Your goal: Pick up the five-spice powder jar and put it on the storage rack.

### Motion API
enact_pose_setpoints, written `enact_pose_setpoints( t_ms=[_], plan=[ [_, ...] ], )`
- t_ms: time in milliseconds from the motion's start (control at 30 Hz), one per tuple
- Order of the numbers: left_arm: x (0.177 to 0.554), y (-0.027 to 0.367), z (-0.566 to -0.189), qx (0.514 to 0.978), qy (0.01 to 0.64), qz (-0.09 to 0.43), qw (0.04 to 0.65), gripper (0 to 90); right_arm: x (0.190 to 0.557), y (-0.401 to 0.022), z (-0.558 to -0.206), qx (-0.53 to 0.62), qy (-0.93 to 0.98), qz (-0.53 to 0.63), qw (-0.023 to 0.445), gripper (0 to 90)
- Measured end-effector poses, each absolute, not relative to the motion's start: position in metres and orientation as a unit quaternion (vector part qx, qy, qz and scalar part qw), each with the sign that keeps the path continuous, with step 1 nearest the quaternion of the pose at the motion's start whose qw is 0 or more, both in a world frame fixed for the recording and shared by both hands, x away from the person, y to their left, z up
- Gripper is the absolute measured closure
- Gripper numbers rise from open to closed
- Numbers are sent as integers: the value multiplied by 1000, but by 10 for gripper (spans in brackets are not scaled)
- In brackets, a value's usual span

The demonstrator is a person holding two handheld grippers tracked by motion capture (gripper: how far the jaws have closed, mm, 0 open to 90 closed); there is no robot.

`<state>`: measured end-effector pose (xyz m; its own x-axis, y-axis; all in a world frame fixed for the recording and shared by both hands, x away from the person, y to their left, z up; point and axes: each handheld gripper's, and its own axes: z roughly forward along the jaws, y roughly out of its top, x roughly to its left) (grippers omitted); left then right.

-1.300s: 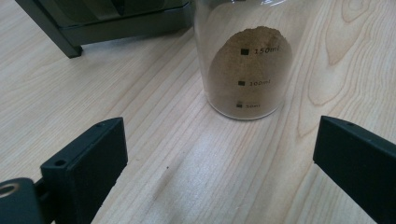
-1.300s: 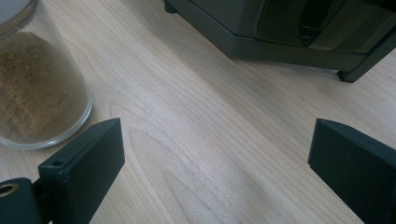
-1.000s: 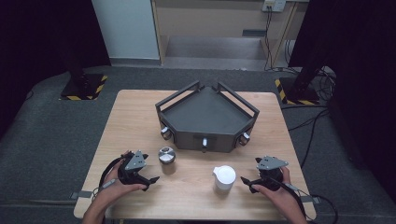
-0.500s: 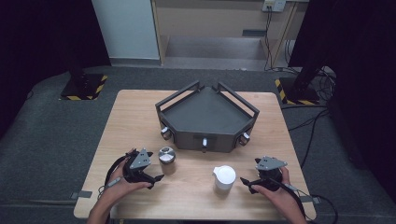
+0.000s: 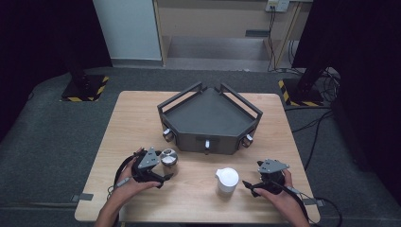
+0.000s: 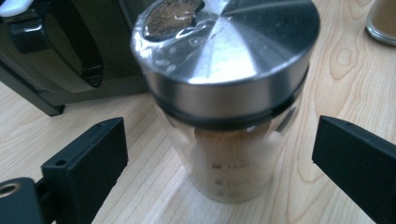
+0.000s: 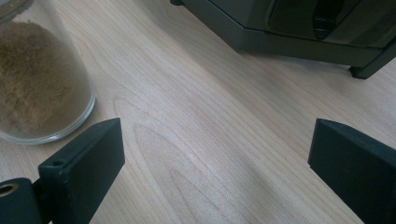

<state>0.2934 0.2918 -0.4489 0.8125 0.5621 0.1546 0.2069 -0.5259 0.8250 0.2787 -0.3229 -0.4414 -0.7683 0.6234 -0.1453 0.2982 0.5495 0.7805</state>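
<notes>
Left gripper view: glass jar [image 6: 229, 116], brushed steel lid, brown powder inside, standing untouched between the left gripper's [image 6: 219, 163] spread jaws.

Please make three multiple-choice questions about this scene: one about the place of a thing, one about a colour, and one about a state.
1. Where does the steel-lidded jar stand?
A. between the open jaws of the left gripper
B. inside the dark tray
C. on the floor

2. What colour is the lid of the other jar, near the right gripper?
A. red
B. white
C. green

3. How are the right gripper's jaws?
A. shut on a jar
B. shut on nothing
C. open, nothing between them

Answers: 1 A, a jaw stands apart on each side of it; 2 B, the high view shows a white top; 3 C, bare table lies between them.
</notes>
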Motion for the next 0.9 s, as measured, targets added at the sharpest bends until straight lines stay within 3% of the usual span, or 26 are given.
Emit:
enact_pose_setpoints(
  t_ms=[567,800,900],
  plan=[
    [299,284,-453,839,239,199,446,81,278,-323,-442,270,856,389,208,44],
    [304,285,-455,840,240,186,449,173,278,-323,-442,270,856,389,207,44],
    [305,285,-455,841,239,185,449,256,278,-322,-442,269,857,388,206,44]
  ],
)
